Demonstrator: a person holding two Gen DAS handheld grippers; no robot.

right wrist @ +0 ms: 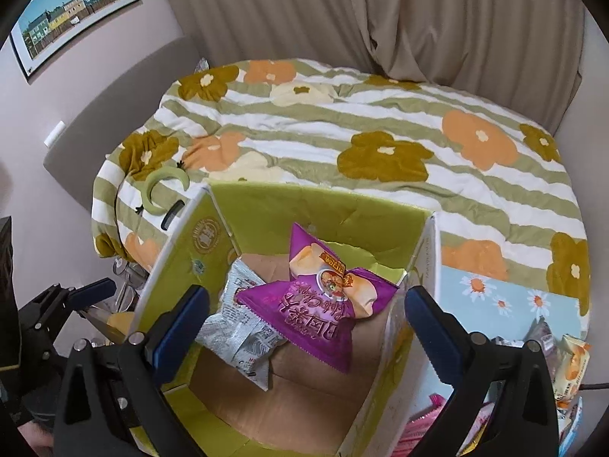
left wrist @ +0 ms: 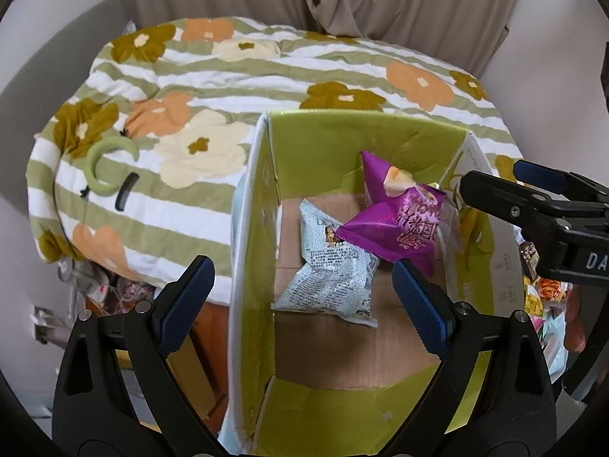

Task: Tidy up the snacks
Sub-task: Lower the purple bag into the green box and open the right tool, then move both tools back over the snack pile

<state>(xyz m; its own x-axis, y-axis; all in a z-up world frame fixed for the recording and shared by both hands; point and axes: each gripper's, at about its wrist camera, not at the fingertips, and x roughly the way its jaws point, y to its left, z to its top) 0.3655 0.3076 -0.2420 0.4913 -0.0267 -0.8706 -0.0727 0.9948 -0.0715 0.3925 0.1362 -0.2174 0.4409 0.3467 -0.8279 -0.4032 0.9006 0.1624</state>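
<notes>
Snacks lie in an open cardboard box (left wrist: 262,228) with glossy lime-green walls and a plain brown corrugated floor: in the left wrist view a crinkled silvery-grey packet (left wrist: 331,266) with fine print lies flat on the floor, and a shiny purple packet (left wrist: 396,224), puffy and pointed at its corners, leans over its far right edge, touching it. Both packets sit beyond and between the fingers of the left gripper (left wrist: 300,304), whose blue ribbed pads stand wide apart and hold nothing; its left finger is outside the box's left wall, its right finger over the box floor. The right gripper (left wrist: 533,205) reaches in from the right, over the box's right wall; its spread cannot be told from here. Behind the box spreads a soft quilted blanket (left wrist: 213,76) with green stripes and big flowers. In the right wrist view the purple packet (right wrist: 323,297) lies across the silvery-grey packet (right wrist: 236,327) in the middle of the box (right wrist: 179,251), just beyond the right gripper (right wrist: 308,320), which hangs above the near part with its fingers wide and empty. The left gripper (right wrist: 76,297) shows at the left, outside the box wall. More wrapped snacks (right wrist: 571,365) lie near right, outside the box.
</notes>
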